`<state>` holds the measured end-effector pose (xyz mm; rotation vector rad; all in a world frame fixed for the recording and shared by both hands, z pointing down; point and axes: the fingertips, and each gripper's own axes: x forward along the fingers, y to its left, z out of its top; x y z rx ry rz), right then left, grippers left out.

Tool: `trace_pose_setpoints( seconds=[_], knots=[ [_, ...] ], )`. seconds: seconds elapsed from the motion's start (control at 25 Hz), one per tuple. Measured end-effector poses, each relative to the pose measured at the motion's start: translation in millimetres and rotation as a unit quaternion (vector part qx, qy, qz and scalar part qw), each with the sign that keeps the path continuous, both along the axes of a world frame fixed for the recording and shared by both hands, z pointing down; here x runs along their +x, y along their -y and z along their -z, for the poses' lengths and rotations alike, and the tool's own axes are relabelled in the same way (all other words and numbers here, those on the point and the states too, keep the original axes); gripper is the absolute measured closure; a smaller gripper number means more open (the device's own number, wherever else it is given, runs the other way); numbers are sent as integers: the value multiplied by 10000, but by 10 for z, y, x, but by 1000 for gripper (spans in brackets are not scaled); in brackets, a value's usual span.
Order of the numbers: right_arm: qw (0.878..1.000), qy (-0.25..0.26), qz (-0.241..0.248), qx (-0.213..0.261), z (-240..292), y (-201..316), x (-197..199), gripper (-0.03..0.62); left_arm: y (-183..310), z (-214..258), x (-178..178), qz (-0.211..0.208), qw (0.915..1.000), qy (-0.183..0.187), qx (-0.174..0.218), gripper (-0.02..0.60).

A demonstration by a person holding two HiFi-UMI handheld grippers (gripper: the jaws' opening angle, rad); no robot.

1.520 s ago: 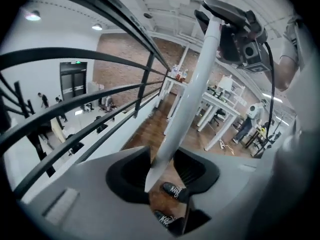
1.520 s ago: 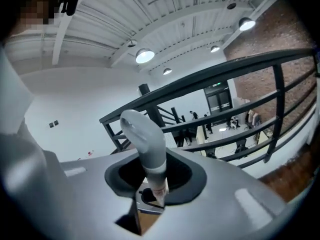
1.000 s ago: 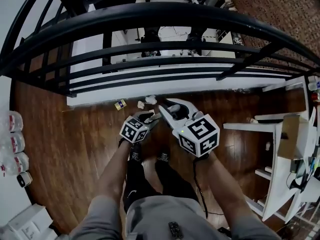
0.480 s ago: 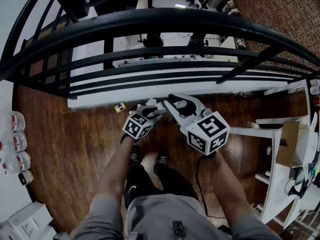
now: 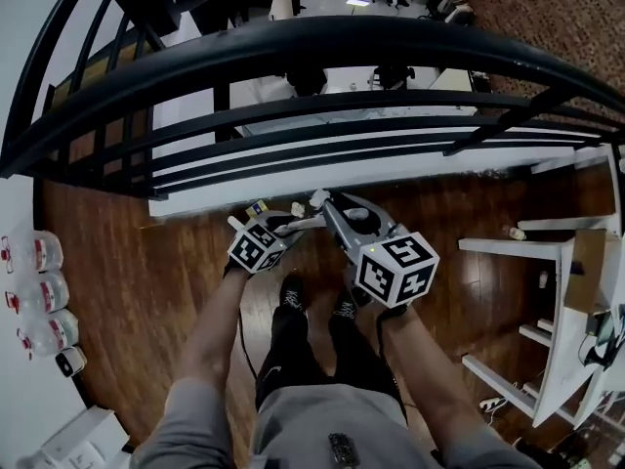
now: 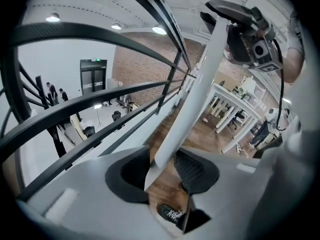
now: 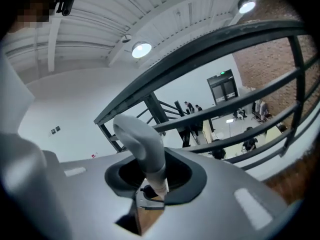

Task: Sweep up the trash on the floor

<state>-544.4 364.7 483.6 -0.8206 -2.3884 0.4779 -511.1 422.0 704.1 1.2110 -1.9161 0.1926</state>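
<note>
In the head view, trash lies on the dark wood floor by the white ledge: a small yellow piece (image 5: 257,207) and a white crumpled scrap (image 5: 297,209). My left gripper (image 5: 286,225) is just short of it, and my right gripper (image 5: 327,209) is beside it. In the left gripper view, a long white handle (image 6: 192,99) runs up from between the pads of the left gripper (image 6: 162,169) toward the right gripper (image 6: 247,31); the jaws are shut on it. In the right gripper view, the right gripper (image 7: 150,176) is shut on a curved grey handle grip (image 7: 142,144). The tool's lower end is hidden.
A black railing (image 5: 312,47) above a white ledge (image 5: 391,169) bounds the floor ahead. A white table (image 5: 542,252) stands at the right. Bottles (image 5: 39,291) and a white box (image 5: 68,438) sit at the left. The person's shoes (image 5: 291,296) are right behind the grippers.
Both grippers have moved toward the ledge and the trash, the left one shifting left. The person's feet have stepped forward under them. Both grips look the same.
</note>
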Motion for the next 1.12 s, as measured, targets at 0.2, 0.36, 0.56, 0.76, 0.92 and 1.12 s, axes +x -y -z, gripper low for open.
trace_pose_setpoints(
  seconds=[0.2,0.36,0.56,0.76,0.92,1.12],
  knots=[
    [9967,-463,-634,195,-410,-235,-51,522,-310,-351,-119,-564,9982,-178,78,423],
    [9915,-554,-1088,451,-440,-149,-29,522,-159,-396,-100,-1048,9938,-255,273,423],
    [9813,-547,-1684,753,-235,249,74,522,337,-226,-2,-1626,9839,-322,663,423],
    [9694,-661,-2221,810,-206,669,368,522,745,-181,260,-2219,9711,-408,782,423],
    [9657,-598,-2407,776,78,1111,895,522,1200,94,745,-2470,9654,-379,745,423],
    [9684,-202,-2433,512,358,1552,1164,522,1629,358,888,-2616,9642,-97,415,425]
  ],
)
